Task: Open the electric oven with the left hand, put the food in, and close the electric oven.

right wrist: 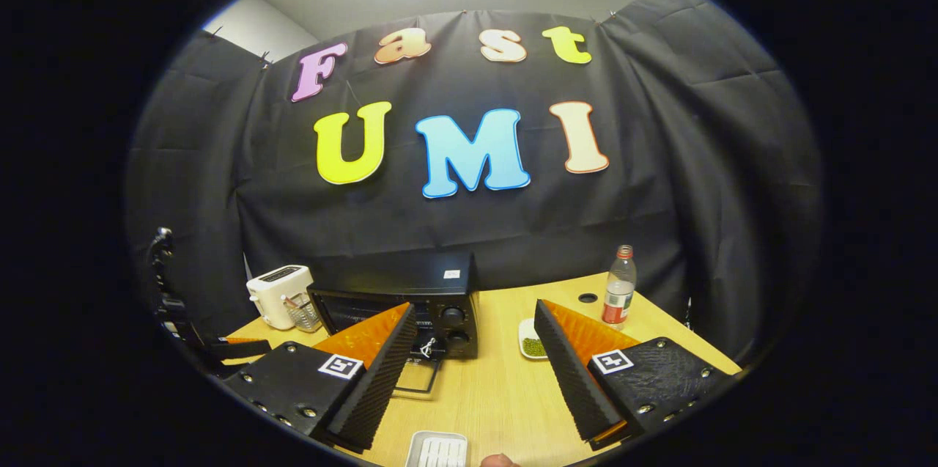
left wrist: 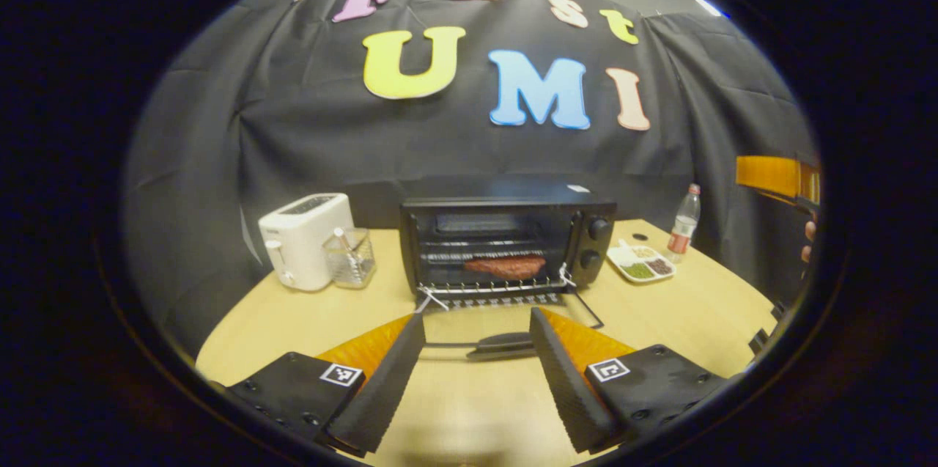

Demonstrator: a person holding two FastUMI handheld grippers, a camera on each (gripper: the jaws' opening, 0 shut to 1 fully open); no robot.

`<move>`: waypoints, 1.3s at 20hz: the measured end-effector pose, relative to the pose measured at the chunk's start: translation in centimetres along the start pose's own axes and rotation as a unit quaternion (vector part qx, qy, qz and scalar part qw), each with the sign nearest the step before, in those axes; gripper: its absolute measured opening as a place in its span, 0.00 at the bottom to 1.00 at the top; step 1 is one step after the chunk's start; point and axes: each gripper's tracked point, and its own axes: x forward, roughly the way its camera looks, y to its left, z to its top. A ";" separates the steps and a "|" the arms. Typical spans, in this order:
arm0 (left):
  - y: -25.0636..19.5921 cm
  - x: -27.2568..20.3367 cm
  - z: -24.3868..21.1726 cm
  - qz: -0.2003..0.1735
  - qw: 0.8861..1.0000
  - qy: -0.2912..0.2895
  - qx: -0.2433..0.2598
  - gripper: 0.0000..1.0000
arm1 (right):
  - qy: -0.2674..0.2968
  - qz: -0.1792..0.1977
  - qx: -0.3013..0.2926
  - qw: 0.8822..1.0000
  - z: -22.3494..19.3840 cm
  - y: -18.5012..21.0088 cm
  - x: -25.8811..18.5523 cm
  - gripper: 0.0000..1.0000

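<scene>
My left gripper (left wrist: 476,372) hangs spread before the oven door's handle (left wrist: 506,344); steak (left wrist: 506,266) sits inside the electric oven (left wrist: 506,243). My right gripper (right wrist: 473,372) is spread too.

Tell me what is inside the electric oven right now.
The electric oven stands with its door folded down. On the wire rack inside lies a reddish-brown piece of food. Above it run heating rods. The cavity behind the food is too dark to make out.

Black electric oven (left wrist: 506,243) mouth open, dropped glass door (left wrist: 513,324) juts fwd; white toaster (left wrist: 304,240) left, white seasoning tray (left wrist: 641,263) right crowd sides.
</scene>
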 end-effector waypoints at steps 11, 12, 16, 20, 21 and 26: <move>-3.2 7.3 -9.1 -0.026 0.990 0.138 -0.008 0.97 | -0.010 -0.080 -0.015 0.997 0.9 -4.2 -3.7 0.98; -3.2 7.6 -9.7 -0.022 0.989 0.146 -0.007 1.00 | -0.011 -0.086 -0.015 0.996 1.0 -4.5 -3.9 0.98; -3.3 8.9 -11.4 -0.016 0.986 0.166 0.006 0.97 | -0.005 -0.105 -0.019 0.994 0.6 -5.5 -4.4 0.98; -3.3 9.9 -11.4 -0.006 0.987 0.161 0.012 0.97 | -0.005 -0.111 -0.026 0.993 0.9 -5.9 -4.7 0.98; -3.3 10.1 -11.4 -0.004 0.988 0.156 0.015 0.96 | -0.006 -0.113 -0.031 0.993 1.1 -5.9 -4.7 0.98; -3.3 10.0 -10.7 0.013 0.990 0.141 0.015 0.97 | -0.010 -0.097 -0.045 0.994 1.1 -5.1 -4.7 0.98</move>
